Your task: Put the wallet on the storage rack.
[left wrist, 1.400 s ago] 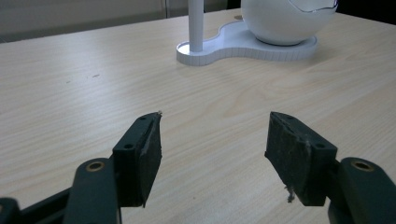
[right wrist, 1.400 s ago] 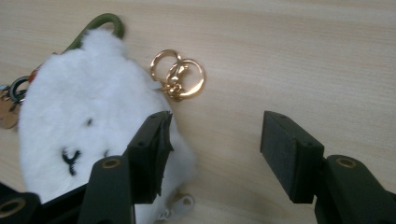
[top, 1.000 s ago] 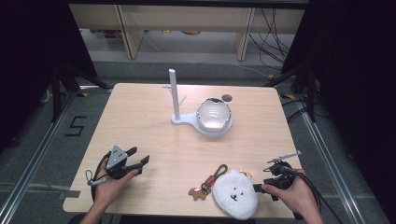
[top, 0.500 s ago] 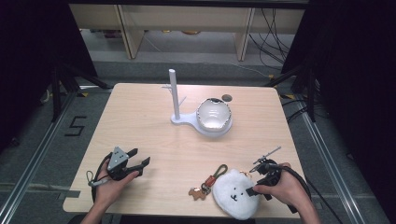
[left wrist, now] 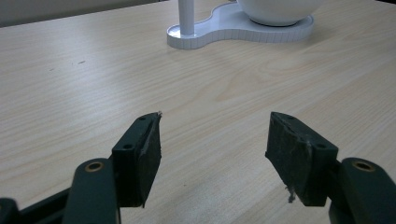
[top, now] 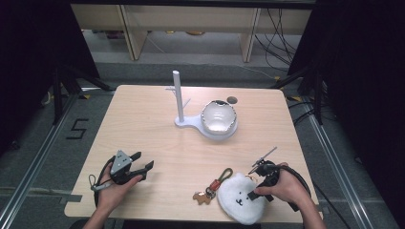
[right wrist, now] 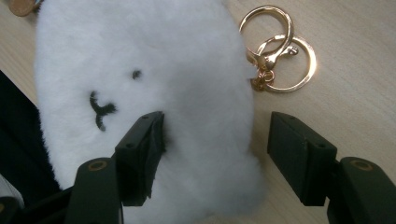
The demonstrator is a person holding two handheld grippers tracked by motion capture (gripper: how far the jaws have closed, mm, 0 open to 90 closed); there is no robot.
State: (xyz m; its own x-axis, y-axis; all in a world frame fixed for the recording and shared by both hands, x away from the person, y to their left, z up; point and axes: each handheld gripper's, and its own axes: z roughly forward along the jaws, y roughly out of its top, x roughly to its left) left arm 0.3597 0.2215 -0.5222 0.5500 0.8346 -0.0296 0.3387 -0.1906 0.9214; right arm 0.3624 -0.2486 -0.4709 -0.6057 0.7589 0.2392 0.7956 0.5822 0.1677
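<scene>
- Lying near the front edge of the worktop [top: 157, 124], toward its front right corner, the white plush toy [top: 241, 200] shows a small stitched face with dark eyes and mouth.
- The right gripper [top: 261, 183] hangs over the plush toy's right end, tilted down at it; its jaws have just been opening and stand spread wide.
- In the right gripper view one jaw's pad rests against the white fur and the other stands clear over bare wood, so nothing is pinched.
- Two gold rings [right wrist: 280, 56] on a clasp lie on the wood just beside the toy's upper end in that view.
- A keychain [top: 212, 186] with a green loop and a small brown charm lies just left of the toy, near the front edge.
- The left gripper [top: 138, 168] rests in the left hand [top: 110, 191] near the front left corner, well apart from the toy, jaws spread with only bare wood between them.
- A white stand [top: 184, 102] with an upright post sits past the middle, toward the back edge, and a white bowl [top: 218, 117] sits on the stand's base, to the post's right.
- A small dark round thing [top: 232, 100] lies just behind the bowl.
</scene>
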